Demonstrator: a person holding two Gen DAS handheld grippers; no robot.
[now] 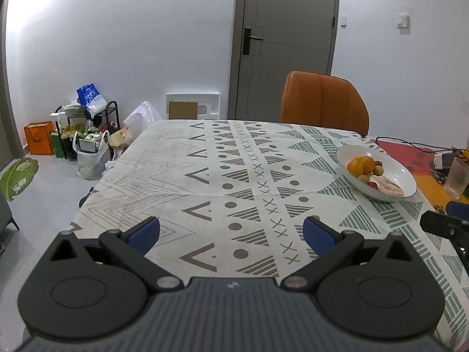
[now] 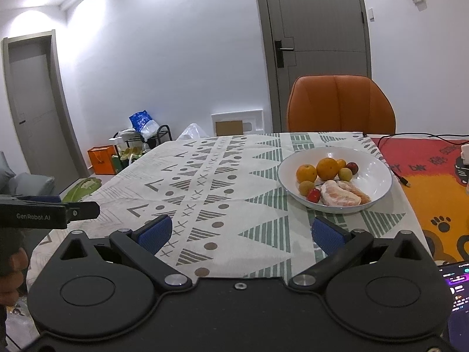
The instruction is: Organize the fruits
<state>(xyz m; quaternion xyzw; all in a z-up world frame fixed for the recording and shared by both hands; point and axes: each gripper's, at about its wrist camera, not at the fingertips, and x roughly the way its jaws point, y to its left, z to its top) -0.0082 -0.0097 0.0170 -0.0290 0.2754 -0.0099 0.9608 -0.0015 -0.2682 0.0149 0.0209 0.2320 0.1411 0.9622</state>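
The bench (image 2: 205,205) carries a white bowl (image 2: 378,176) of fruits (image 2: 328,168) on its right side. The left gripper (image 1: 231,233) and right gripper (image 2: 240,234) hover, jaws wide and empty.

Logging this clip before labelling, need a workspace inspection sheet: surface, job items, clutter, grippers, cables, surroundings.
Surface: table under a white geometric-patterned tablecloth; a red-and-orange printed mat covers its right end.
Job's things: wide white ceramic bowl holding round orange citrus fruits, small yellow-green and red fruits, and peeled pale pink citrus segments.
Clutter: frosted drinking glass; lit phone screen at the near right edge.
Grippers: left hand-held gripper open, empty, above bare cloth; right hand-held gripper open, empty, short of the bowl.
Cables: black cable and red cable over the mat.
Surroundings: orange padded chair, grey door, bags and a rack on the floor.
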